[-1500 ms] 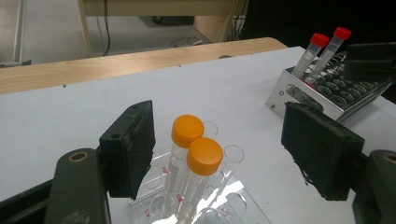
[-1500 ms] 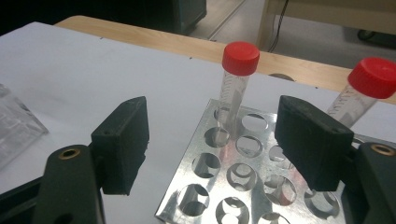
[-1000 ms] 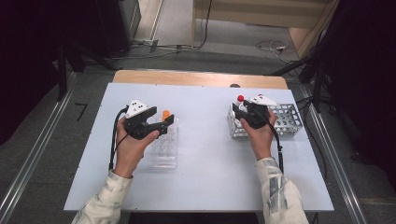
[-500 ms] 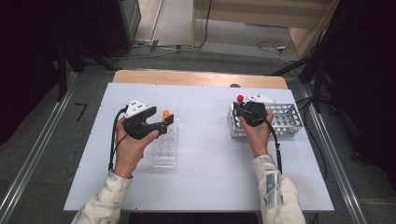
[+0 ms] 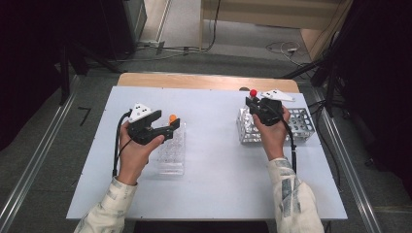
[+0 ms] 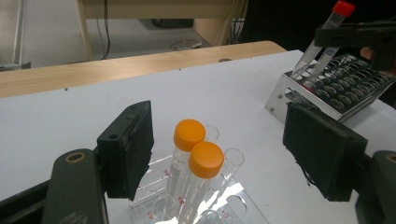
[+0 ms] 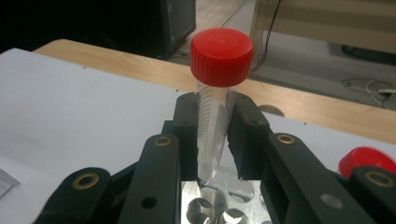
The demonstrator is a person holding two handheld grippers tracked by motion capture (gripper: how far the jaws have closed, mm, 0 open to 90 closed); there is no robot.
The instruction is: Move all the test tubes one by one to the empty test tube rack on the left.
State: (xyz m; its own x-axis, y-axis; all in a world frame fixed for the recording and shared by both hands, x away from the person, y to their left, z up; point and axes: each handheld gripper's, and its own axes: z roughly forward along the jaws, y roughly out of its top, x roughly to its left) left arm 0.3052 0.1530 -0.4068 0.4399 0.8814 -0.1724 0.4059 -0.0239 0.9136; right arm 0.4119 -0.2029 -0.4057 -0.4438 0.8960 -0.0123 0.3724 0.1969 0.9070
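We have the red-capped tube (image 7: 212, 116) clamped in the right tool (image 7: 214, 140), its tip just above the metal rack (image 5: 301, 127). Lift straight, no scraping holes. Left tool (image 6: 224, 158) gapes around the orange-capped tubes (image 6: 196, 161) on the worktop (image 5: 214, 184).

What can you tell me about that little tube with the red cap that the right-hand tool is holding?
The red-capped tube is a slim, clear plastic tube with printed measuring marks, a ribbed red screw cap and a tapered tip; it looks empty. The right gripper clamps its body between black padded jaws. It stands nearly upright, its tip just above the holes of the metal rack, apart from it. Another red cap sits nearby.
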